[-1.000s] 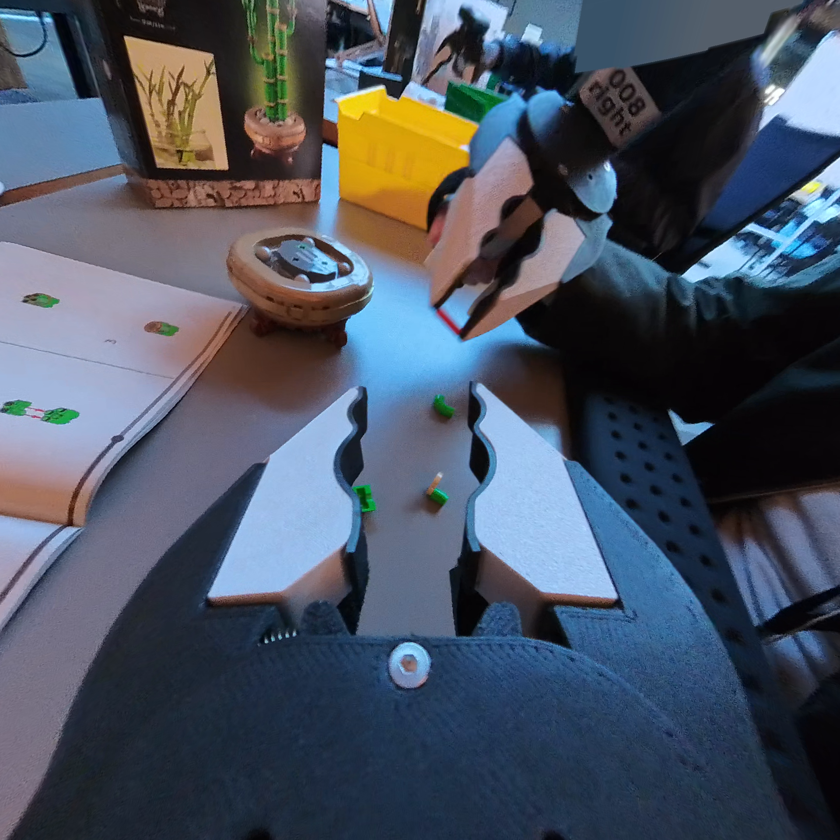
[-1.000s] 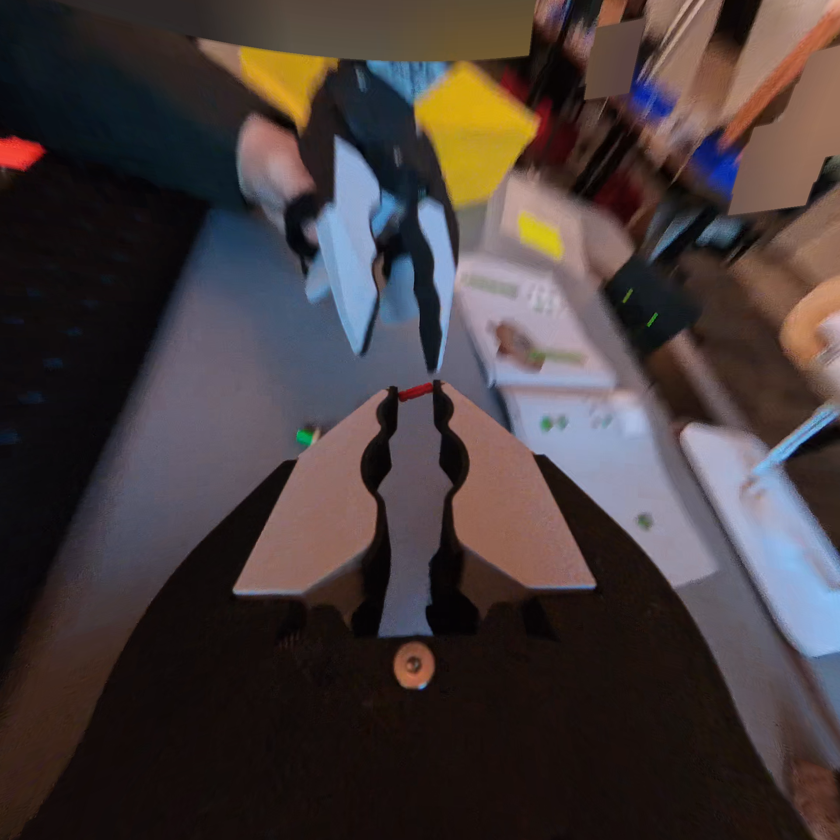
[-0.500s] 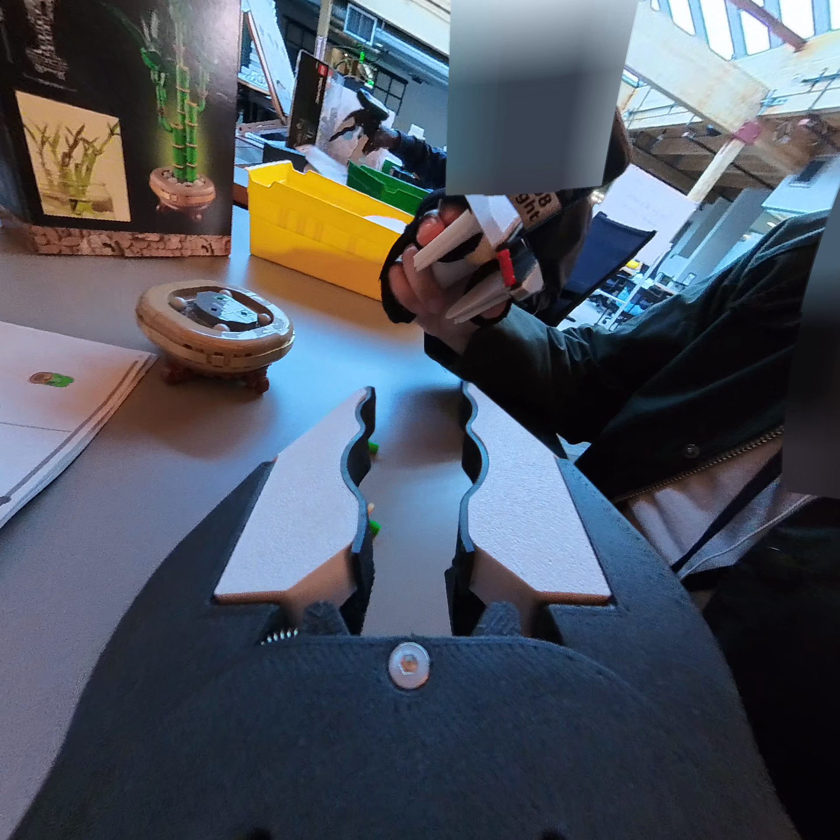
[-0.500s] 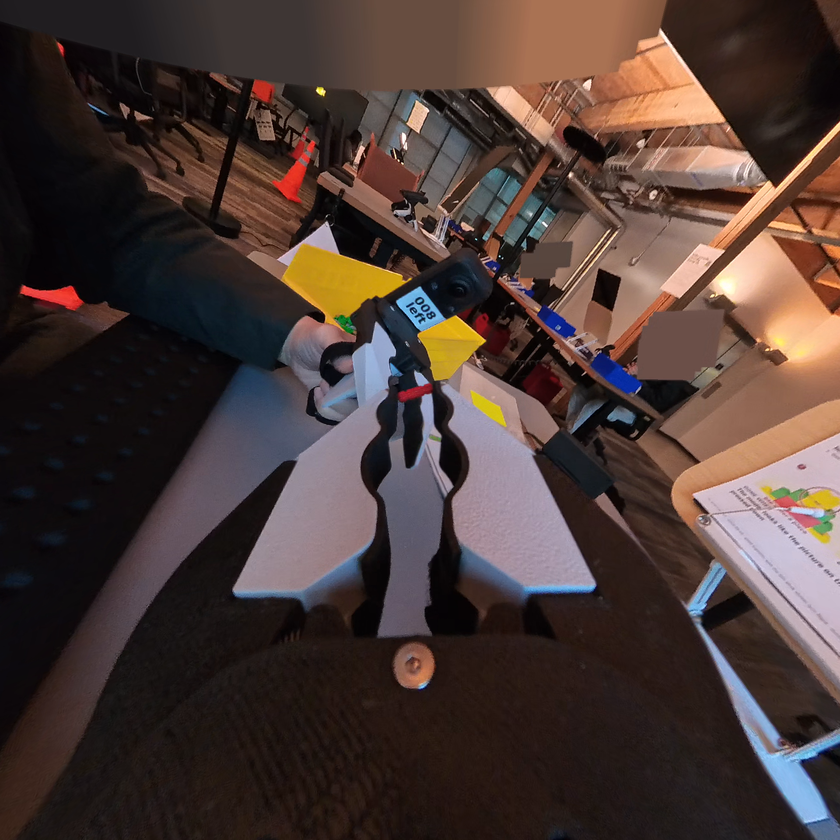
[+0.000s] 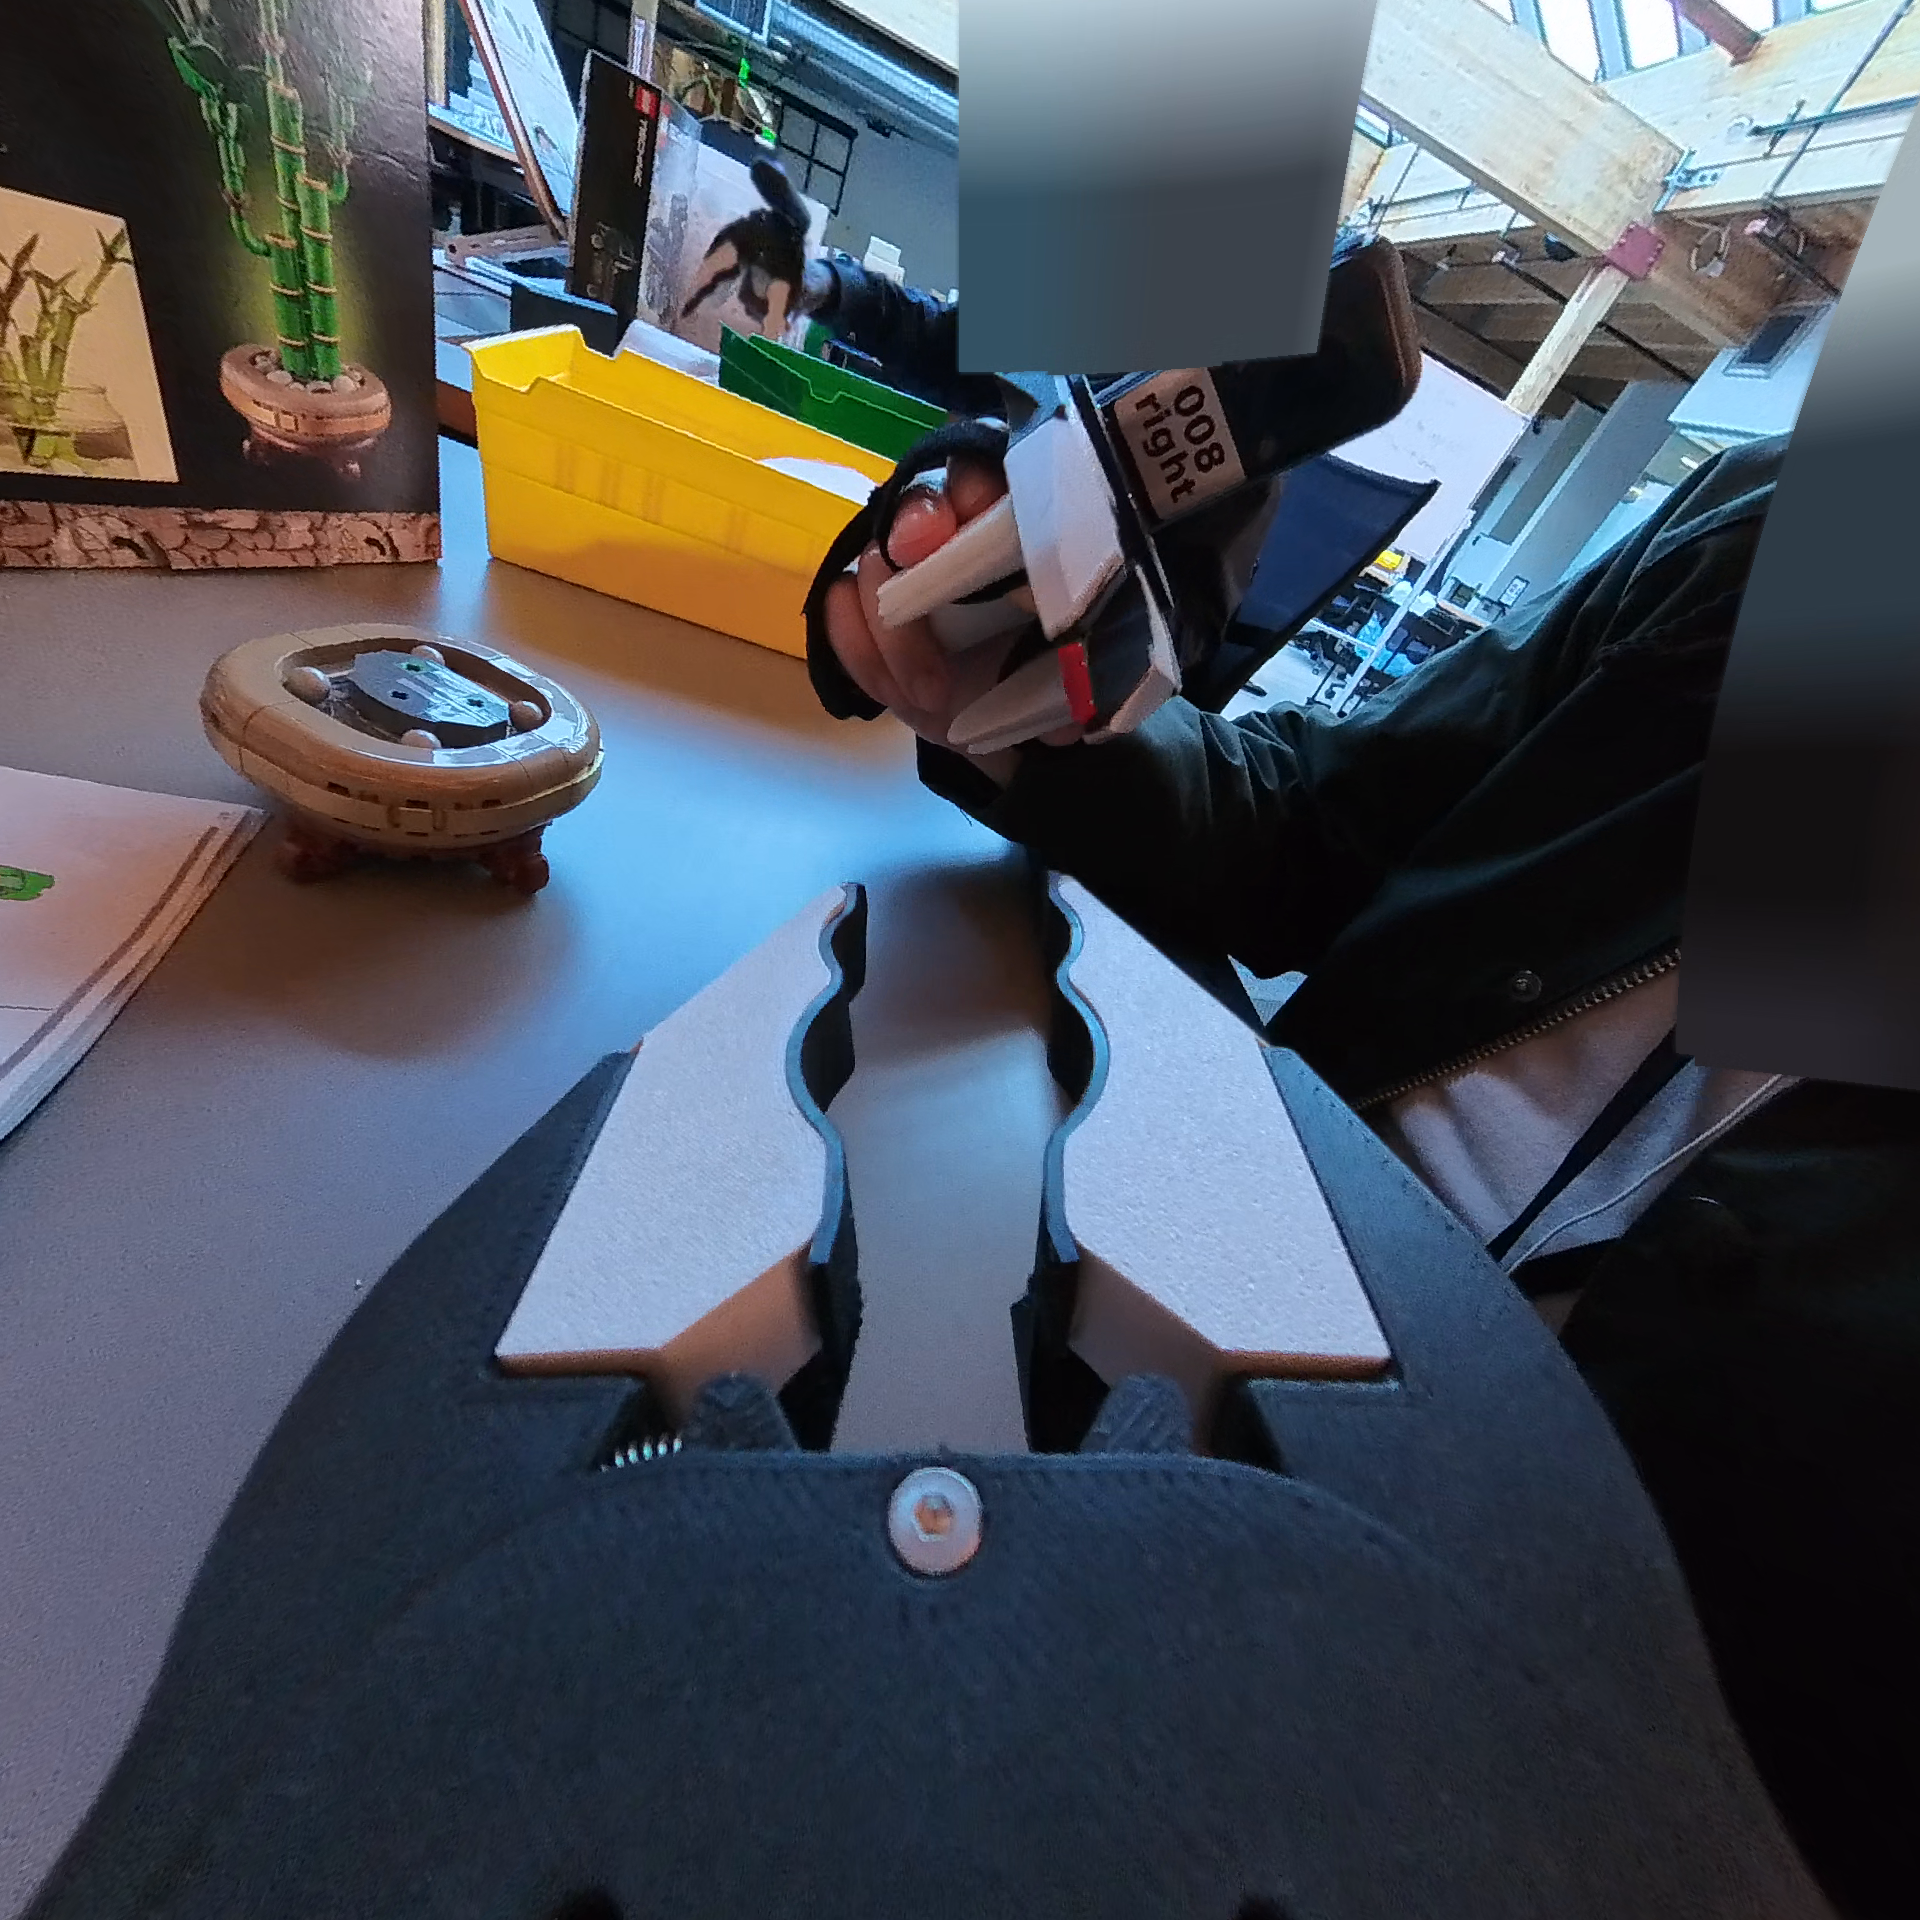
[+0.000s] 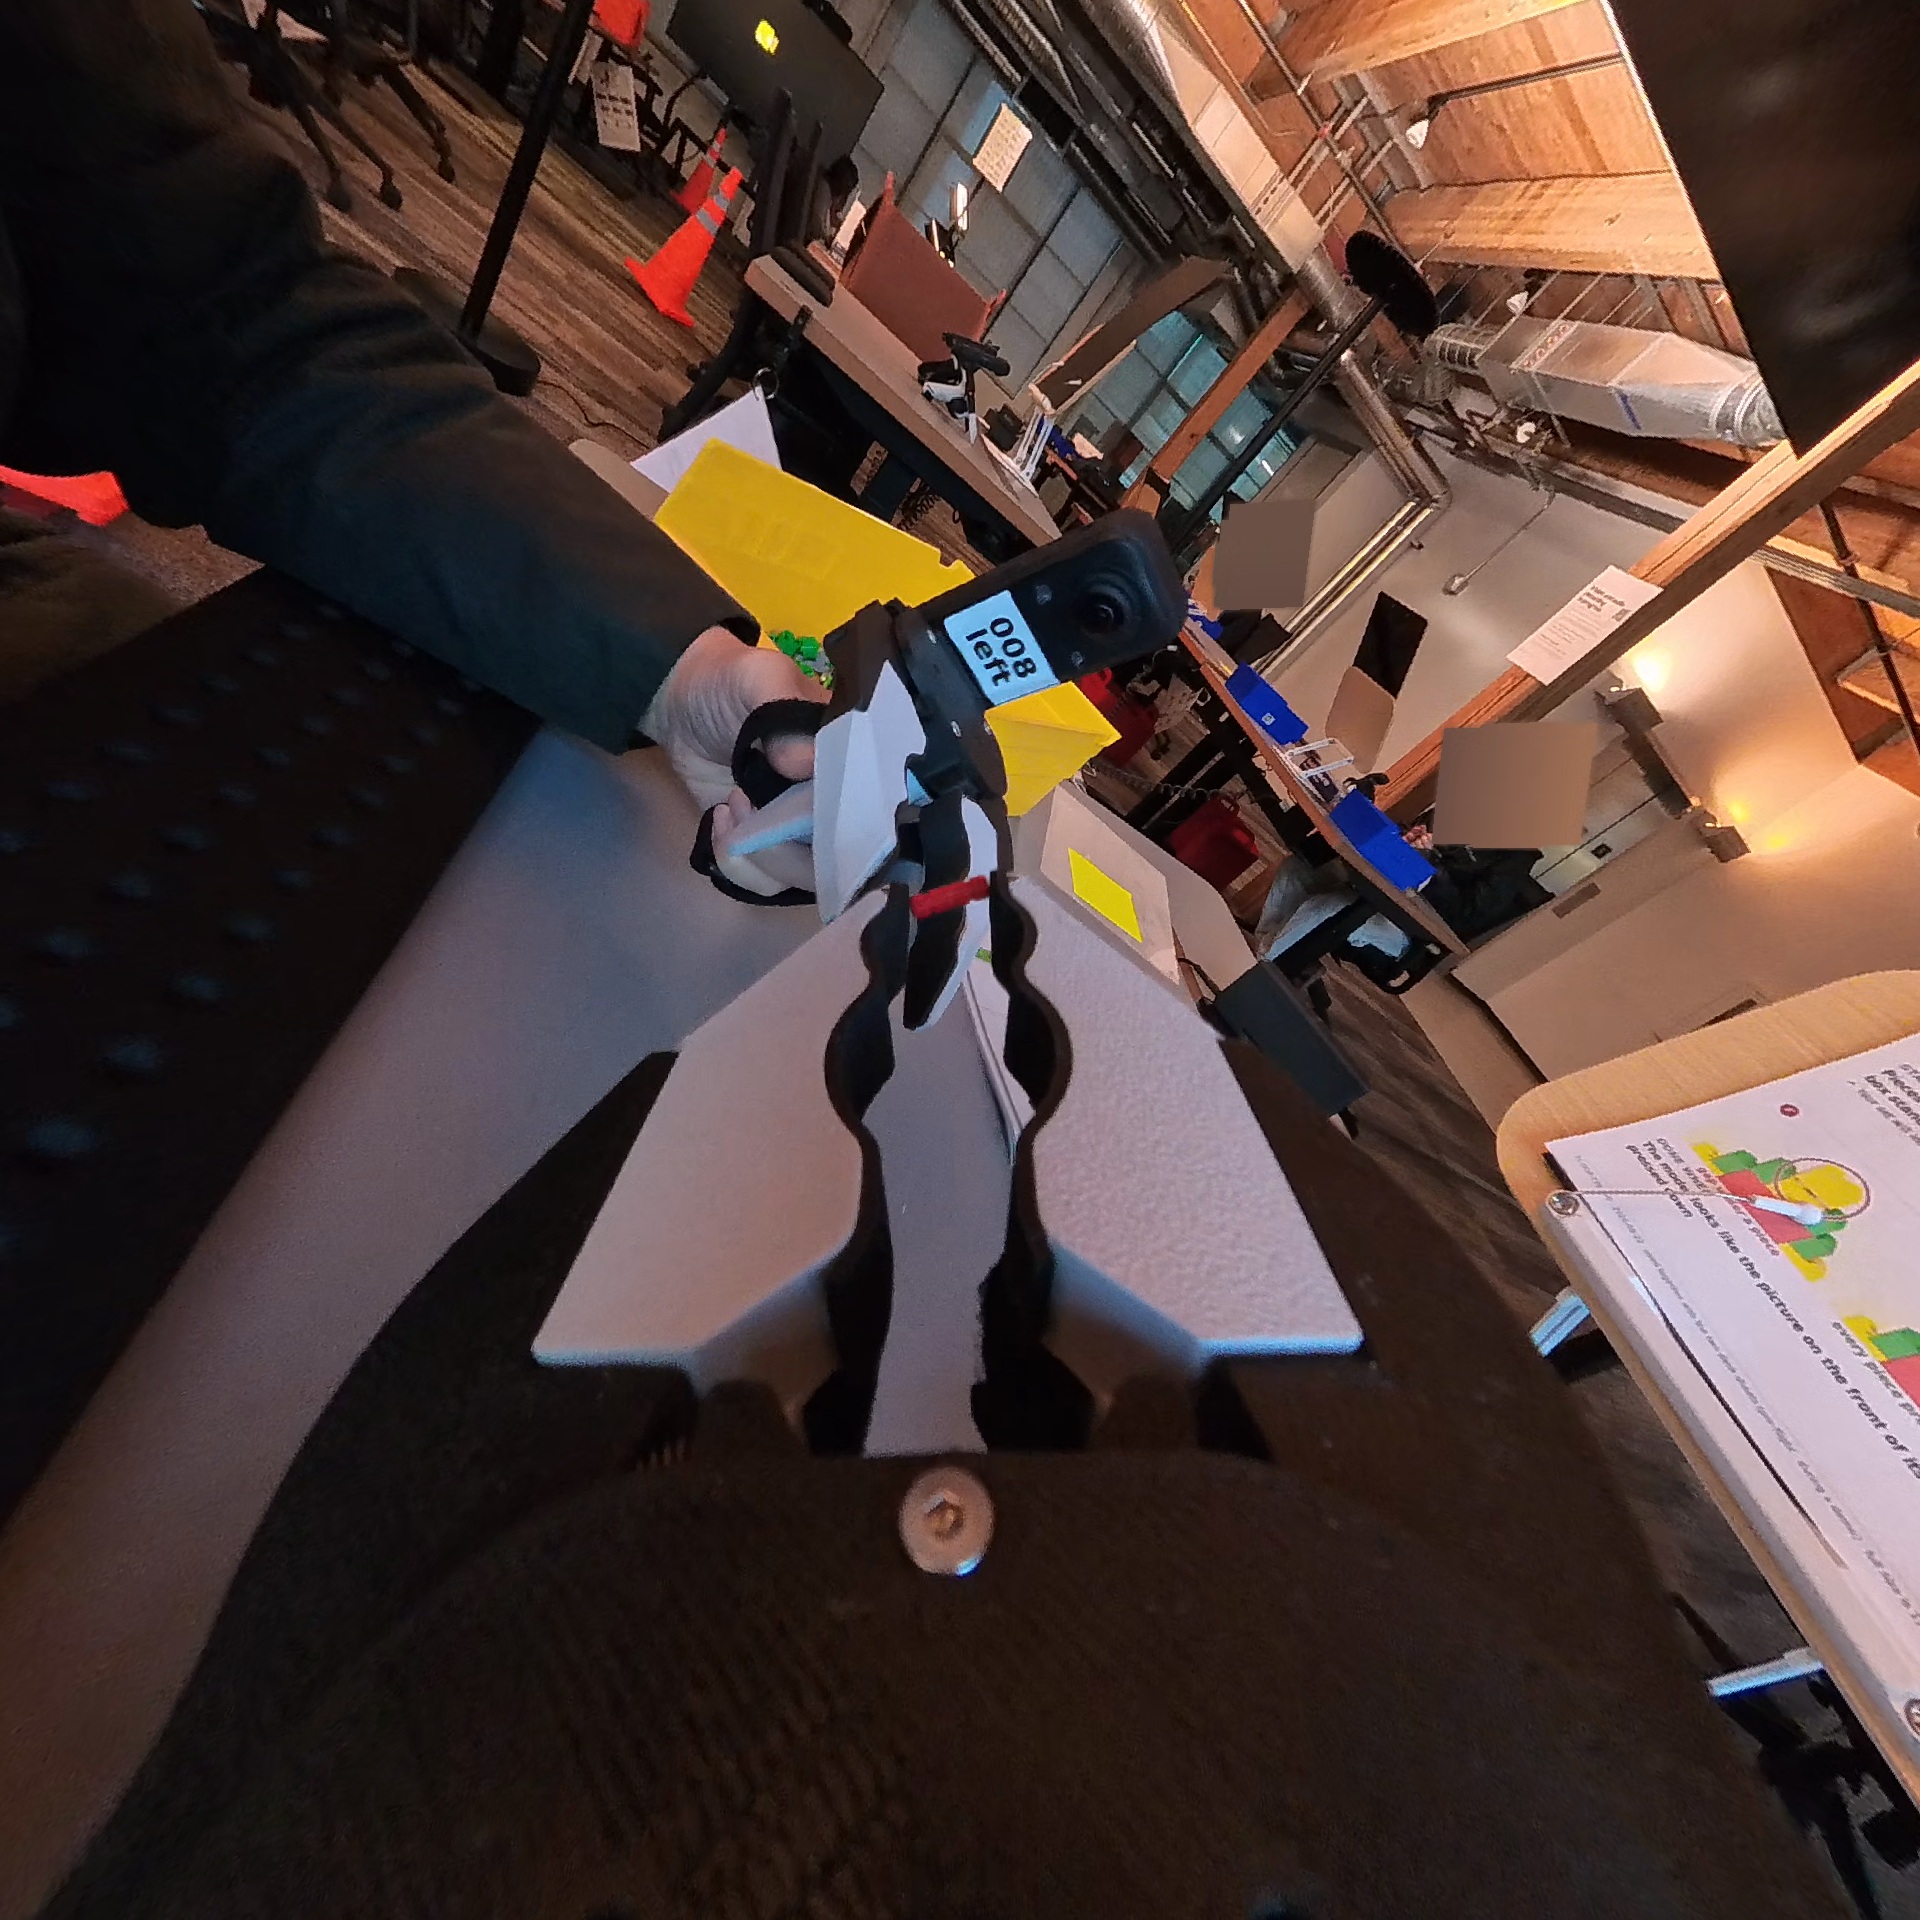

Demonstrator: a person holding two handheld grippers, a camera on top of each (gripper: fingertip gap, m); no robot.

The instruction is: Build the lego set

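resting on grey table: tan pot, yellow bin.

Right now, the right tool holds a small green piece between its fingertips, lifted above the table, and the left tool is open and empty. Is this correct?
Not quite: the piece is red, not green. The right wrist view shows the small red piece pinched at the tips of the right tool, lifted above the table. The left tool is open and empty, as you said.
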